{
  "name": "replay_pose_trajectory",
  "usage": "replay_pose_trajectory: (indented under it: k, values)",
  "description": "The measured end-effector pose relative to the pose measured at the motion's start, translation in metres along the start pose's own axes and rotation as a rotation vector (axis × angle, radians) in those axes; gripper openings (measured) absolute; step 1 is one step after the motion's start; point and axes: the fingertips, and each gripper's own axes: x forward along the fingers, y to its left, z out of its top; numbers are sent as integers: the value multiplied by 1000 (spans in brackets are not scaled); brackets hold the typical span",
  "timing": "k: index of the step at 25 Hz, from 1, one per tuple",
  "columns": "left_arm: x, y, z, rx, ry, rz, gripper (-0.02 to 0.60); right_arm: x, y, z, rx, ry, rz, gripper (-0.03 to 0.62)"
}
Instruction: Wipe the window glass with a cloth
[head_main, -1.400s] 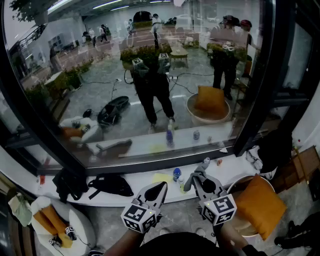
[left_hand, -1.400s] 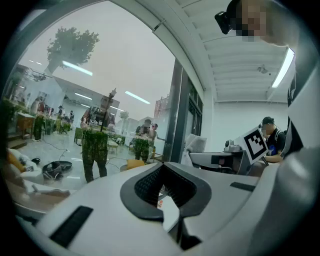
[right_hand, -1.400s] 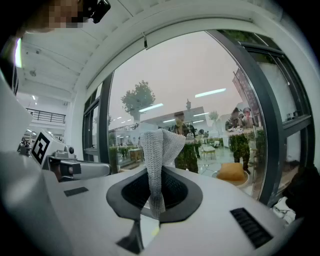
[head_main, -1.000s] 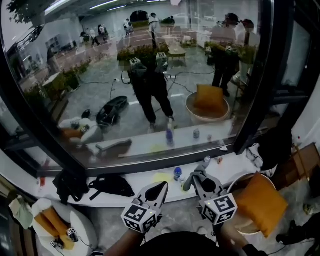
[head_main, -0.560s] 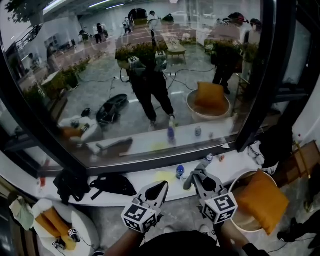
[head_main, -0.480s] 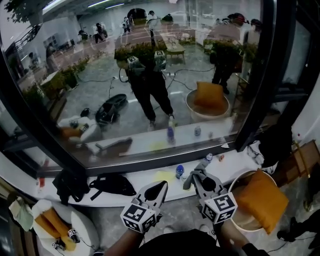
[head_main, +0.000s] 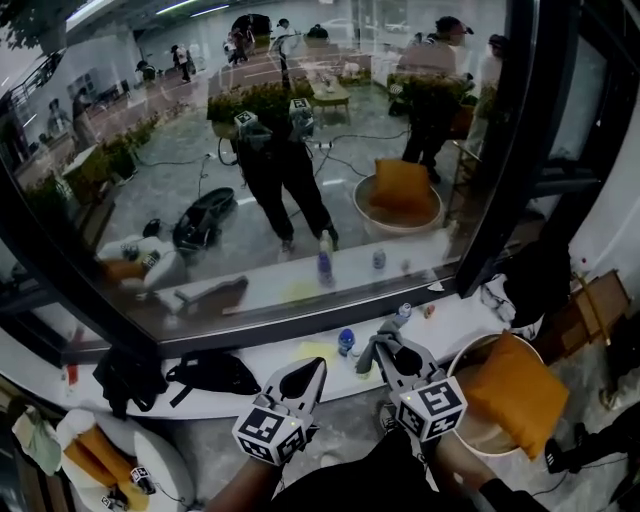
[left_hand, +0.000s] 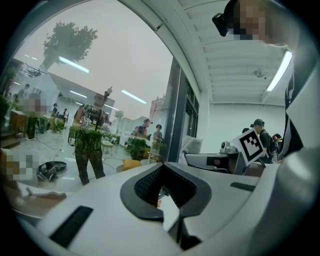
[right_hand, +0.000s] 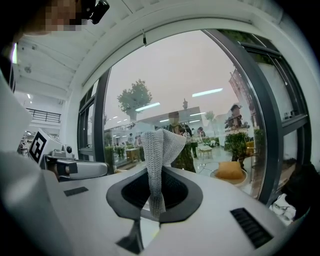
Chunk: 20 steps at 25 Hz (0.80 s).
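Note:
The big window glass (head_main: 250, 150) fills the head view and mirrors a person holding both grippers. My right gripper (head_main: 386, 343) hangs just below the sill, shut on a grey knitted cloth (head_main: 368, 352). In the right gripper view the cloth (right_hand: 159, 150) stands up out of the shut gripper (right_hand: 159, 202), with the glass (right_hand: 180, 85) ahead. My left gripper (head_main: 308, 370) is beside it on the left, shut with nothing in it. Its dark pads meet in the left gripper view (left_hand: 161, 189), where the glass (left_hand: 90, 100) is to the left.
A white sill (head_main: 460, 315) runs under the glass and carries a blue-capped bottle (head_main: 346, 341), a yellow rag (head_main: 315, 352), a small can (head_main: 404, 310) and a black bag (head_main: 210, 370). A black frame post (head_main: 500, 170) stands at the right. A round chair with an orange cushion (head_main: 515, 390) is at the lower right.
The head view has drifted, so the window and sill sit slightly lower and further left. Both grippers keep the same pose below the sill, the right still shut on the cloth.

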Motion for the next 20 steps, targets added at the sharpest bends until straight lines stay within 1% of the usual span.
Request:
replay_pose_trajectory:
  k: [6,9,11,20]
  values:
    - [36,6,14,24,-27,11,6,21,-36,18,-27,-15,13,52]
    - [57,14,21,0,-39,34,6,36,-60,29,-35,-23,11,52]
    - [71,20,27,-9,-43,44,6,46,-79,37,-42,-29,3,51]
    - [159,40,37,27,-23,29,6,95,-181,71,-69,-78,-65,51]
